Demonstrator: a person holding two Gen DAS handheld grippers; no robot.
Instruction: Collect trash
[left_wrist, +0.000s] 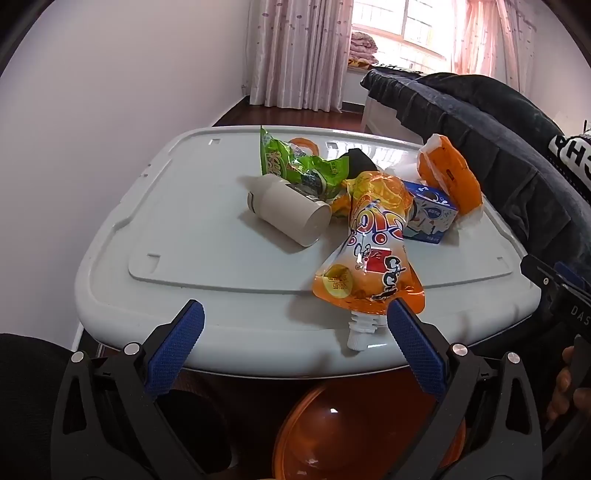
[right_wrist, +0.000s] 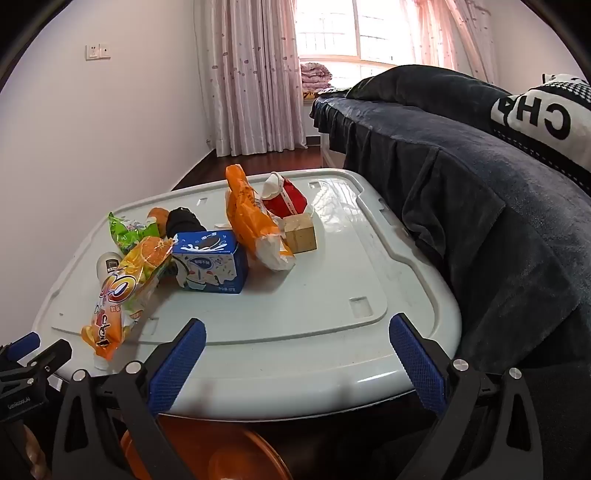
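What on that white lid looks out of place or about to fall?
The orange drink pouch lies upside down with its capped spout poking past the lid's near edge. Among the wrappers sits a plain wooden block, not obviously trash. The white bottle is tipped on its side.

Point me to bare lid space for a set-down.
Free: right half of the pale grey plastic lid, between the wooden block and the dark blanket; also the left side beyond the white bottle. Crowded: middle, around the blue carton.
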